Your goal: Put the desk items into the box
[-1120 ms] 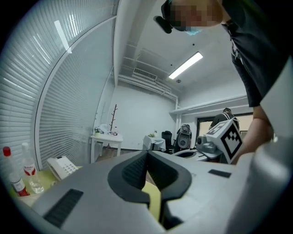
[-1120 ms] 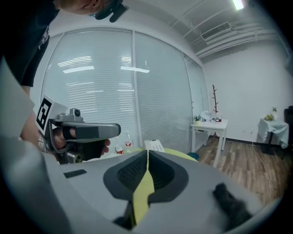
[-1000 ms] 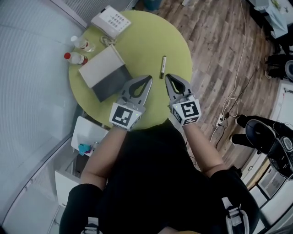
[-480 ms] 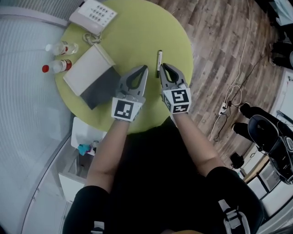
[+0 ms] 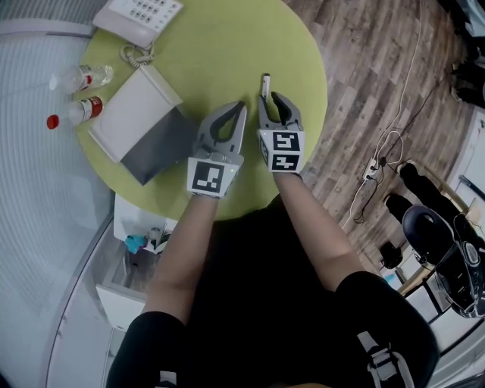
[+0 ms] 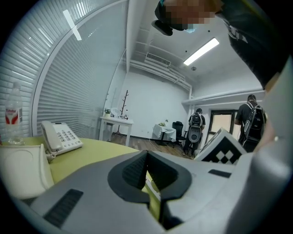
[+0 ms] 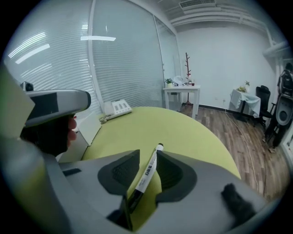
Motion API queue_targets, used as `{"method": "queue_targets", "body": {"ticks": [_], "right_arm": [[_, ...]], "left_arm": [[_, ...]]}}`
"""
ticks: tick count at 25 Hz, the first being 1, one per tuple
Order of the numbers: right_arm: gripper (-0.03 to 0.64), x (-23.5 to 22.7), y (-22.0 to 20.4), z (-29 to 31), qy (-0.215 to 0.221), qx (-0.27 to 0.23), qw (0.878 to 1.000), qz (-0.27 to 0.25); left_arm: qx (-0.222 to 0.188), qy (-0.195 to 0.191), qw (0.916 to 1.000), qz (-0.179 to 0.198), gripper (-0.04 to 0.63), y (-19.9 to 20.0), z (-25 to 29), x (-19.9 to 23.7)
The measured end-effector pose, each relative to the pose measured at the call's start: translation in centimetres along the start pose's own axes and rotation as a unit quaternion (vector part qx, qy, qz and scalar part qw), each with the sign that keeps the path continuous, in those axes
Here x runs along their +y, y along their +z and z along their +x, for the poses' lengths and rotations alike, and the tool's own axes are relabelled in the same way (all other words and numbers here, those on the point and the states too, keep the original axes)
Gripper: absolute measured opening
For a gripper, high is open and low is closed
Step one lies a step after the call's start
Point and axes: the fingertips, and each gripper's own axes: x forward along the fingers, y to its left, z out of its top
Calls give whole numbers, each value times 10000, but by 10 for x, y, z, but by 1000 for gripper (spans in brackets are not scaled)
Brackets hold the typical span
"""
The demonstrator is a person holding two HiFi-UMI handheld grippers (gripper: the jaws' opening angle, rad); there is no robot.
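A white marker with a black cap (image 5: 264,84) lies on the round green table (image 5: 227,45), right of centre. My right gripper (image 5: 270,99) stands over its near end; its jaws are opening and the marker (image 7: 147,172) lies between them on the table, pads not pressing it. My left gripper (image 5: 241,108) hovers just left of it, jaws shut on nothing (image 6: 147,153). The white and grey box (image 5: 136,127) sits on the table's left side, left of the left gripper.
A white desk phone (image 5: 136,11) stands at the table's far left edge, its coiled cord by the box. Two clear bottles (image 5: 78,77) with red labels lie at the left rim. Wood floor and cables lie to the right.
My right gripper has moved forward to the marker and its jaws have gone from shut to open around it. The left gripper has kept beside it, still shut.
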Motion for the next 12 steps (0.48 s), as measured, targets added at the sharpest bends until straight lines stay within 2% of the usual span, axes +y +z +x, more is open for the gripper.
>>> {"method": "queue_targets", "body": {"ticks": [8, 12], "right_arm": [[124, 0, -27, 23, -124, 549, 9984, 107], [87, -3, -29, 25, -227, 669, 9975, 72]], "left_arm": [[-25, 130, 9999, -99, 9, -6, -1, 7], [-33, 169, 9998, -79, 11, -5, -6, 8]]}}
